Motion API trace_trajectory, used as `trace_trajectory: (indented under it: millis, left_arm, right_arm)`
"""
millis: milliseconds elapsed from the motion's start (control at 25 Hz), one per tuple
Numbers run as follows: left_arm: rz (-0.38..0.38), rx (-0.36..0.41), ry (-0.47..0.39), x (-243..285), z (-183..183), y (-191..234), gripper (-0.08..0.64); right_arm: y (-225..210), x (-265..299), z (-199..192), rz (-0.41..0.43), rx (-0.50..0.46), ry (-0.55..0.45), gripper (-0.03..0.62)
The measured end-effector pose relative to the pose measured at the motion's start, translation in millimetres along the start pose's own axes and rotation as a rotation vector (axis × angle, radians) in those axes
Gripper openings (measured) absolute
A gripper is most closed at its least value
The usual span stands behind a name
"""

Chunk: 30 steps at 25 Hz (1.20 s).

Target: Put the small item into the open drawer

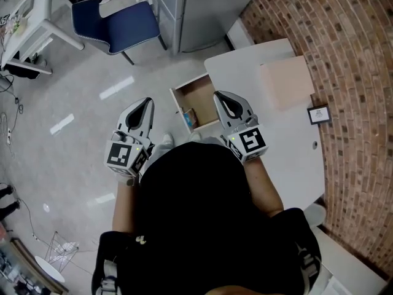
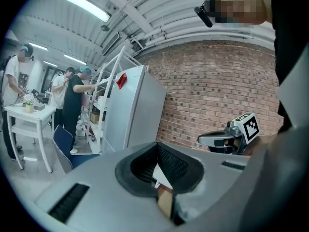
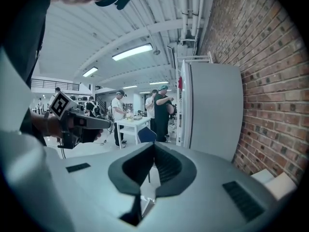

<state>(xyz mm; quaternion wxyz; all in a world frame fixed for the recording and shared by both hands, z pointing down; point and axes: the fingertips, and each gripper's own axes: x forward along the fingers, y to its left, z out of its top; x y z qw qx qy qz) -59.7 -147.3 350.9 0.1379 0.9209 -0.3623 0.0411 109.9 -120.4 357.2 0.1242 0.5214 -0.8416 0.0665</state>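
In the head view an open wooden drawer (image 1: 198, 92) juts from the left edge of the white table (image 1: 288, 140). A small colourful item (image 1: 189, 118) lies in the drawer's near corner. My left gripper (image 1: 146, 104) hovers over the floor left of the drawer, jaws shut and empty. My right gripper (image 1: 221, 100) hangs above the drawer's right edge, also shut with nothing in it. Both are level and point away from me. In the left gripper view its own jaws (image 2: 157, 147) meet and the right gripper (image 2: 226, 139) shows. The right gripper view shows its closed jaws (image 3: 153, 147) and the left gripper (image 3: 79, 123).
A beige board (image 1: 285, 82) and a small framed card (image 1: 319, 114) lie on the table by the brick wall (image 1: 356, 54). A grey fridge (image 1: 202, 5) and a blue chair (image 1: 113, 20) stand beyond the drawer. Several people stand at a white table (image 3: 133, 123) far off.
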Motion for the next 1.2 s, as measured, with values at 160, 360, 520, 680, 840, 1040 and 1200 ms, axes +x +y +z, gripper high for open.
trace_trajectory:
  millis: [160, 360, 520, 680, 840, 1040, 1200]
  left_arm:
    - [-0.017, -0.022, -0.033, -1, 5, -1, 0.002]
    - [-0.037, -0.003, -0.012, -1, 6, -8, 0.002]
    - [-0.032, 0.007, -0.001, 1, 6, -11, 0.002]
    - [-0.023, 0.006, -0.001, 0, 7, -9, 0.002]
    - [-0.022, 0.019, 0.006, -1, 7, -10, 0.002]
    - [-0.025, 0.024, 0.011, 0, 6, -11, 0.002]
    - [-0.026, 0.025, 0.012, 2, 5, -14, 0.002]
  right_arm:
    - [-3, -2, 2, -0.01, 0.004, -0.009, 0.012]
    - [-3, -1, -1, -0.008, 0.002, 0.004, 0.012]
    - [-2, 0, -3, -0.005, 0.008, 0.003, 0.012]
    - [0, 1, -4, -0.003, 0.015, 0.005, 0.012]
    - [-1, 0, -4, -0.004, 0.015, 0.004, 0.012]
    - [-2, 0, -6, -0.005, 0.015, 0.01, 0.012]
    - [-4, -2, -7, -0.006, 0.019, 0.006, 0.012]
